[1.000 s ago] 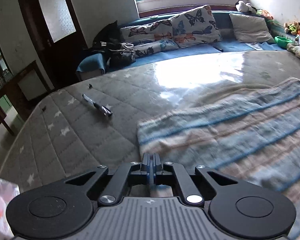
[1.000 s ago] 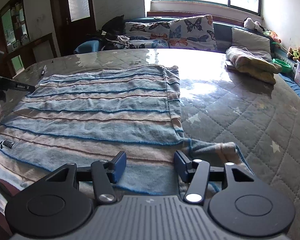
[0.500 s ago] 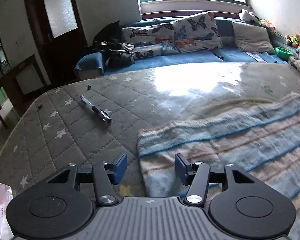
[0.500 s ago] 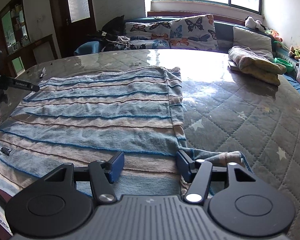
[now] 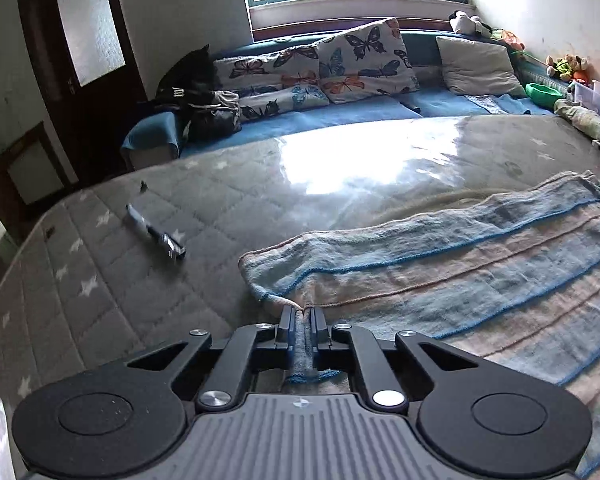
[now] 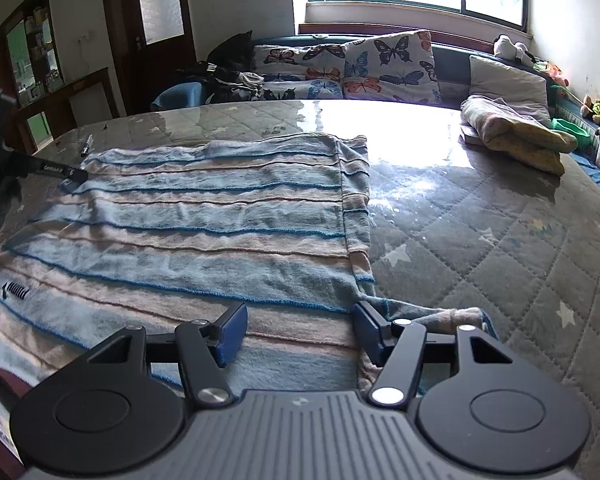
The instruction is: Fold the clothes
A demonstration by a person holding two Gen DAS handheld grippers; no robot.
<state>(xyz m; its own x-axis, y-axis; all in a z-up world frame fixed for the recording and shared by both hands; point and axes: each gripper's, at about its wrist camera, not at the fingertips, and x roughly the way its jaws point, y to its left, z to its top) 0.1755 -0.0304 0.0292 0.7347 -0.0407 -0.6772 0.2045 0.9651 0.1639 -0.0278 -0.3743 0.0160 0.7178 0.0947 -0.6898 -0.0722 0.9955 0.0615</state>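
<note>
A blue and pink striped garment (image 6: pixel 204 232) lies spread flat on the grey quilted bed (image 6: pixel 500 248). In the left wrist view it (image 5: pixel 460 264) covers the right half of the frame. My left gripper (image 5: pixel 302 316) is shut on the garment's left edge, with cloth pinched between the fingers. My right gripper (image 6: pixel 300 316) is open and hovers low over the garment's near right corner, where a sleeve (image 6: pixel 432 314) lies bunched beside the right finger. The left gripper also shows in the right wrist view (image 6: pixel 28 166) at the garment's far left edge.
A pen (image 5: pixel 156 236) lies on the bed to the left of the garment. A folded pile of cloth (image 6: pixel 512 132) sits at the far right. Butterfly pillows (image 5: pixel 340 68) and a dark bag (image 5: pixel 200 96) line the sofa behind. A small black spring (image 6: pixel 16 289) rests on the garment.
My left gripper was shut a second ago, opened beside the garment's left edge, and has now shut on that edge. My right gripper has stayed open and shifted only slightly.
</note>
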